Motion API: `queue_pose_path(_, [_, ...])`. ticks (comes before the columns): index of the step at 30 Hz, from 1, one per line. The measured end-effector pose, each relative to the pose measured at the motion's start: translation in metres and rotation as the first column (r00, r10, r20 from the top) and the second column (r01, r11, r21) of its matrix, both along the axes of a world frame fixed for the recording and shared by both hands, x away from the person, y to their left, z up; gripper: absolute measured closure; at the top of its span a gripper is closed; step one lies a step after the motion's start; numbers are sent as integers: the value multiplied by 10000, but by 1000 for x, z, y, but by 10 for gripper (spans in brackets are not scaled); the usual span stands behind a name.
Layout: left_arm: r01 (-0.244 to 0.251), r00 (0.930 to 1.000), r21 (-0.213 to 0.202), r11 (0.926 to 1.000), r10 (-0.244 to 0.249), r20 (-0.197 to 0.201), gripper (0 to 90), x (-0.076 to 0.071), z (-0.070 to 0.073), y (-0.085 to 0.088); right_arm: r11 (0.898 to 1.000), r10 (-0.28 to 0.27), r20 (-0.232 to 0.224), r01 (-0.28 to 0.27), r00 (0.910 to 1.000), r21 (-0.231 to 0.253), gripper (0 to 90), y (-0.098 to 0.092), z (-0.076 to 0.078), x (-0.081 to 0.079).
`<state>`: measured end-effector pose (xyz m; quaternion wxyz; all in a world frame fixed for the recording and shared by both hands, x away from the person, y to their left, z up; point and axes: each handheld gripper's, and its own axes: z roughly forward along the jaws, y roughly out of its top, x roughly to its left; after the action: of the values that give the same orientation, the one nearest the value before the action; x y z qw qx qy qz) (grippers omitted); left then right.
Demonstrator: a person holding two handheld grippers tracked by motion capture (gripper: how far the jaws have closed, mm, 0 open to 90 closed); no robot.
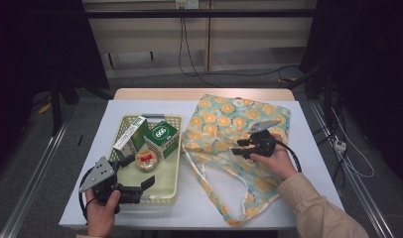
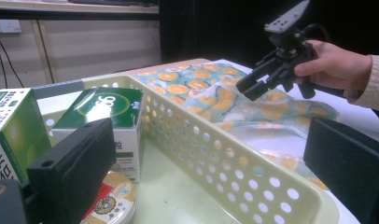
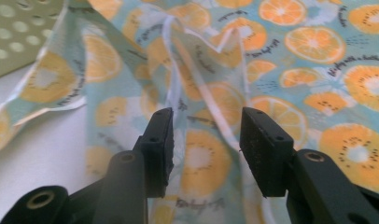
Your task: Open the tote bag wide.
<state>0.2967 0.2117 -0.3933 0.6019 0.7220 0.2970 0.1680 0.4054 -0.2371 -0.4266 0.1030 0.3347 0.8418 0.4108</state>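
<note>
My right gripper (image 1: 241, 147) hovers over the orange-print cloth bag (image 1: 224, 121), fingers spread, nothing between them. My left gripper (image 1: 135, 186) rests, fingers spread, straddling the wall of the cream perforated plastic basket (image 1: 170, 178).

Dim room, pale wall panels (image 1: 155, 37), grey floor (image 1: 35, 148)

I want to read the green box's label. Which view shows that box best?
The left gripper view: the green box sits close, its top print large. The high view shows the box small in the basket; the right gripper view gives just a basket corner.

Lab: dark curtains (image 1: 35, 44), floor rails (image 1: 33, 173), trailing cables (image 1: 189, 54).
</note>
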Motion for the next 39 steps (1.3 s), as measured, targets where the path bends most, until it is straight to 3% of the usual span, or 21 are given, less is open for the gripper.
queue_pose_path(6, [11,10000,60,10000,-11,-60,22,0,-1,-2,9989,337,230,-345,9992,328,662,1,13,-14])
queue_pose_path(11, [14,10000,75,10000,-14,-20,23,0,0,-1,9937,924,389,-947,9950,598,850,7,17,-23])
queue_pose_path(14, [24,10000,65,10000,-24,-53,22,0,-1,-2,9892,1395,52,-1396,9902,438,872,15,11,-27])
queue_pose_path(17, [53,10000,160,9999,-52,-47,22,0,-2,-2,9925,1223,-328,-1225,9919,-42,814,19,-7,-24])
queue_pose_path(20, [31,10000,51,10000,-30,-67,22,0,-2,-2,9948,890,-384,-907,9953,-454,709,18,-22,-18])
queue_pose_path(22, [18,10000,59,10000,-17,-93,23,0,-2,-1,9960,537,-118,-544,9985,-702,647,15,-25,-14])
queue_pose_path(24, [36,9999,69,10000,-36,-99,22,0,-2,-1,9984,121,14,-120,9999,-544,588,10,-26,-10])
queue_pose_path(27, [19,10000,45,10000,-19,-92,23,0,-2,0,9956,114,-96,-123,9999,-929,528,6,-31,-5])
queue_pose_path(28, [-6,10000,3,10000,6,-83,22,0,-2,0,9969,187,-78,-192,9998,-758,529,4,-32,-5])
queue_pose_path(31, [-5,10000,42,10000,6,-68,23,0,-1,0,9959,227,41,-223,9997,-874,539,4,-33,-4])
queue_pose_path(32, [1,10000,16,10000,-1,-81,22,0,-2,0,9955,201,50,-195,9998,-924,564,4,-32,-4])
queue_pose_path(35, [0,10000,27,10000,0,-97,23,0,-2,0,9958,311,19,-308,9995,-867,784,5,-32,-2])
queue_pose_path(39, [21,10000,60,10000,-21,-83,22,1,-2,0,9970,224,-264,-243,9994,-729,900,7,-31,0])
